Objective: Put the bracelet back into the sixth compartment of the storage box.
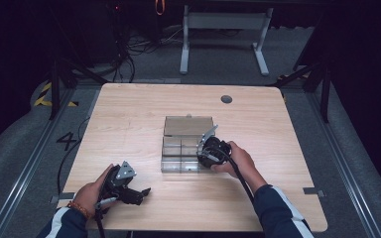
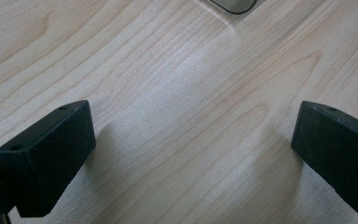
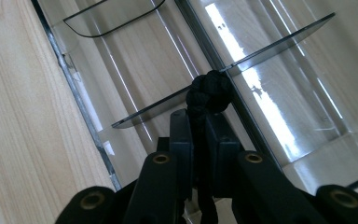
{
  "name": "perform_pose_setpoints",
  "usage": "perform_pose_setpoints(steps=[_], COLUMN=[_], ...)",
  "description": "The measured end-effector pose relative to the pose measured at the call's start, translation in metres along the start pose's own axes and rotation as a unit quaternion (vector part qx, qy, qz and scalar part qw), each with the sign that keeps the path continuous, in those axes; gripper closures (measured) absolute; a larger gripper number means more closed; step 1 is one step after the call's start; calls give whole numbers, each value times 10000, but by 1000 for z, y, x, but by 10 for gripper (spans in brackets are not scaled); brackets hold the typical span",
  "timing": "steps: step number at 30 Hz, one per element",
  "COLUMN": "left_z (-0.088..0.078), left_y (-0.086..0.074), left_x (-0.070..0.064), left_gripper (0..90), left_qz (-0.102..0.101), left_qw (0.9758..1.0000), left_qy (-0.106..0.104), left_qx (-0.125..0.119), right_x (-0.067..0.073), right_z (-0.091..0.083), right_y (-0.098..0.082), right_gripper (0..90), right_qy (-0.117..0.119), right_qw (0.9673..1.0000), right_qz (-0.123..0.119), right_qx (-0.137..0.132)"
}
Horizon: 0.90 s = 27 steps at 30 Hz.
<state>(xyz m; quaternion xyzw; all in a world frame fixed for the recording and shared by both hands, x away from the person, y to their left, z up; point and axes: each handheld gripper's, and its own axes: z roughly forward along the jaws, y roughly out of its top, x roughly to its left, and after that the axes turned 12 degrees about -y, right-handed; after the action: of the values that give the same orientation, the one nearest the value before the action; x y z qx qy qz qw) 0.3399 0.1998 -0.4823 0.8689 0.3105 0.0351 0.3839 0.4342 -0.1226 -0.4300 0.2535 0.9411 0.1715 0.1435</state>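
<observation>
In the high view, nearest the camera at the lower left of the frame, the left tool is held low over the bare desk, its jaws parted and nothing between them. Right of centre, the right tool is held by the right hand at the right edge of a clear box, whose lid lies open flat toward the top of the frame. The box is well apart from the left tool and lies up and right of it; the right hand is plainly the nearer.

In the left gripper view, the two black jaws are seen spread wide at the lower corners, with wood grain between them. A dark rounded edge at the top, probably a corner of the box or lid, is cut off by the frame.

In the right gripper view, the jaws are clenched on a black cord, whose knotted end sticks out just past the tips. The knot hangs over the box, right at a thin clear divider that runs from lower left to upper right. A release here would probably drop the cord astride that divider; a small shift to either side seems called for. Which compartment is meant cannot be told.
</observation>
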Motion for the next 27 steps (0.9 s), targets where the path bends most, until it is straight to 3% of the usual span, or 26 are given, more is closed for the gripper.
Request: perform_pose_setpoints(steps=[16, 27], left_z=[0, 0], left_y=[0, 0], left_x=[0, 0], left_gripper=[0, 0], left_qz=[1, 1], left_qw=[10000, 10000], left_qy=[0, 0], left_qx=[1, 0], right_x=[-1, 0], right_z=[2, -1], right_y=[-2, -2], right_gripper=[814, 745], right_qy=[41, 1], right_qw=[10000, 10000], right_qz=[38, 27], right_qx=[-37, -70])
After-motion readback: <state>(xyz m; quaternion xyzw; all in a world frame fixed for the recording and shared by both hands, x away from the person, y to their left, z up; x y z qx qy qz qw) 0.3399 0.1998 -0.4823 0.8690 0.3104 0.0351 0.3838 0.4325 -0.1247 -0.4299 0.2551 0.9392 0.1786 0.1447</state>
